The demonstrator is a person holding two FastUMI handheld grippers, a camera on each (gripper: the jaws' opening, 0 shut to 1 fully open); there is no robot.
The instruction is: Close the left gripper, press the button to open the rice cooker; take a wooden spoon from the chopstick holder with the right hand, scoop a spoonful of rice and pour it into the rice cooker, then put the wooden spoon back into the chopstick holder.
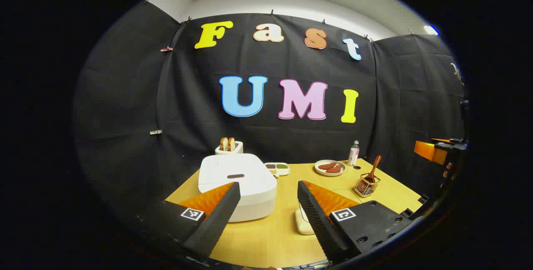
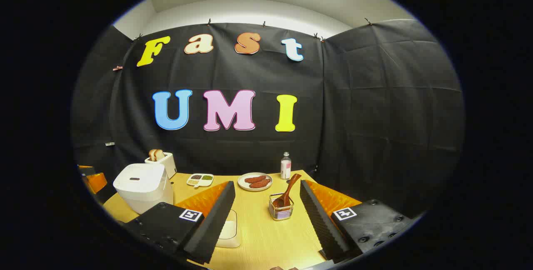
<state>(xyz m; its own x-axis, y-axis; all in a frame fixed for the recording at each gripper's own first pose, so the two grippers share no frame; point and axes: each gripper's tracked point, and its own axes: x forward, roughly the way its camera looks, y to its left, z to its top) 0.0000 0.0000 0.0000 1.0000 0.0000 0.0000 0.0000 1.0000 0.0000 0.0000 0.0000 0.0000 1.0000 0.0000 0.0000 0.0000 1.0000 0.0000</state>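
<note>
My left gripper (image 1: 266,203) gapes wide above the closed rice cooker (image 1: 236,180); my right gripper (image 2: 266,207) gapes wide too. One wooden spoon (image 2: 286,190) leans in the wire holder (image 2: 281,211). One plate (image 2: 255,181) carries two sausages.

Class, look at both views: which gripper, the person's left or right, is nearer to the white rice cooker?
Left. The left gripper hangs open just before the rice cooker, which sits behind its own left finger. From the right gripper, the cooker lies farther off to the left.
</note>
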